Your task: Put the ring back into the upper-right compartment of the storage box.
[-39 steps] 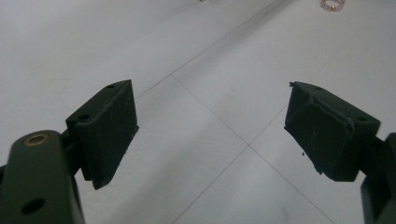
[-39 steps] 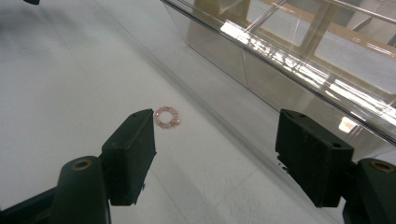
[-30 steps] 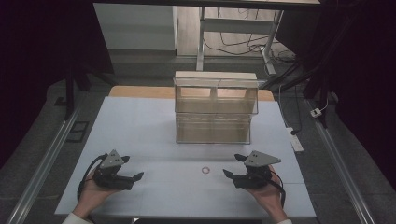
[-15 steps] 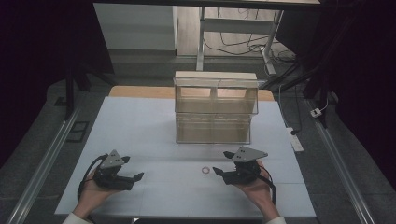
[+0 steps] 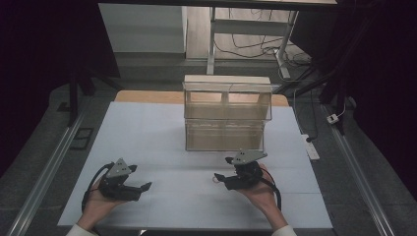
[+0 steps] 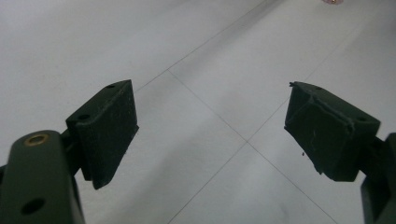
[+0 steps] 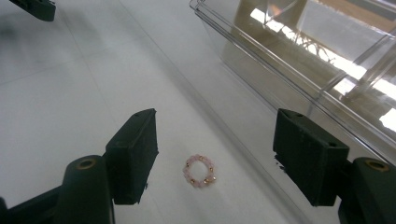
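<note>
A small ring of pink beads with gold ones [image 7: 200, 171] lies flat on the white table, between the open jaws of my right gripper [image 7: 215, 158] and touching neither pad. In the high view the bead ring [image 5: 215, 178] sits at the tip of the right gripper [image 5: 222, 168], which a hand holds low, just in front of the clear box. My left gripper [image 5: 140, 178] rests at the front left, held by the other hand. Its jaws [image 6: 210, 130] stand wide open over bare table.
A clear plastic organiser box [image 5: 226, 115] with stacked compartments stands at the table's middle back; its front wall [image 7: 303, 60] runs close to the right of my right gripper. The white table cover [image 5: 162, 132] spreads out to the left. Metal rails run along both table sides.
My right gripper has slid left and a little toward the box, so that the bead ring now lies between its jaws. The left gripper has stayed where it was.
</note>
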### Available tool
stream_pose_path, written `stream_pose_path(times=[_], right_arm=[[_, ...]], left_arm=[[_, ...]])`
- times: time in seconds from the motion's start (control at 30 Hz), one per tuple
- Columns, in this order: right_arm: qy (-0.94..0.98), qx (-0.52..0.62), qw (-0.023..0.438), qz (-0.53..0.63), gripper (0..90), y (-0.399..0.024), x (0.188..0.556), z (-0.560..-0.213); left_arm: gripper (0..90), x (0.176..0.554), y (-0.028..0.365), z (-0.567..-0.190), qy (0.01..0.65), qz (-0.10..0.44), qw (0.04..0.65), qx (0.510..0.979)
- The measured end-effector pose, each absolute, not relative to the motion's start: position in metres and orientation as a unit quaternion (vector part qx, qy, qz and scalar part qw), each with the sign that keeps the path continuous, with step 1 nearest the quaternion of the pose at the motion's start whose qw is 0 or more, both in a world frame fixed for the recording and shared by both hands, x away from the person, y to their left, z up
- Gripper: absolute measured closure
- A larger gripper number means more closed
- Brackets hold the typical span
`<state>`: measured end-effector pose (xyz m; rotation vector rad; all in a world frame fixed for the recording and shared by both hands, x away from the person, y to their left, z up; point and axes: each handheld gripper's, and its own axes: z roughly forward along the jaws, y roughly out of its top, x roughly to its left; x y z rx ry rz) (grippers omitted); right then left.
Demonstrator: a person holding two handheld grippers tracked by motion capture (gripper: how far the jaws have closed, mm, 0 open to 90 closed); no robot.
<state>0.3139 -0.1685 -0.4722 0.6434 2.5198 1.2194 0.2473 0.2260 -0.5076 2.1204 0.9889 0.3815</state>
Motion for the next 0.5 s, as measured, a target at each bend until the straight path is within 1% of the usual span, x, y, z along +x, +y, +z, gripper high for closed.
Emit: stream_pose_path(times=[0.2,0.33,0.5], right_arm=[[0.878,0.228,0.128,0.400,32.3,-0.164,0.318,-0.472],[0.888,0.239,0.115,0.376,34.8,-0.156,0.324,-0.478],[0.894,0.242,0.116,0.359,36.8,-0.152,0.327,-0.484]], left_arm=[[16.8,0.247,0.228,-0.506,0.389,0.151,0.379,0.826],[16.8,0.247,0.228,-0.506,0.388,0.151,0.378,0.827],[16.9,0.247,0.227,-0.507,0.386,0.151,0.376,0.829]])
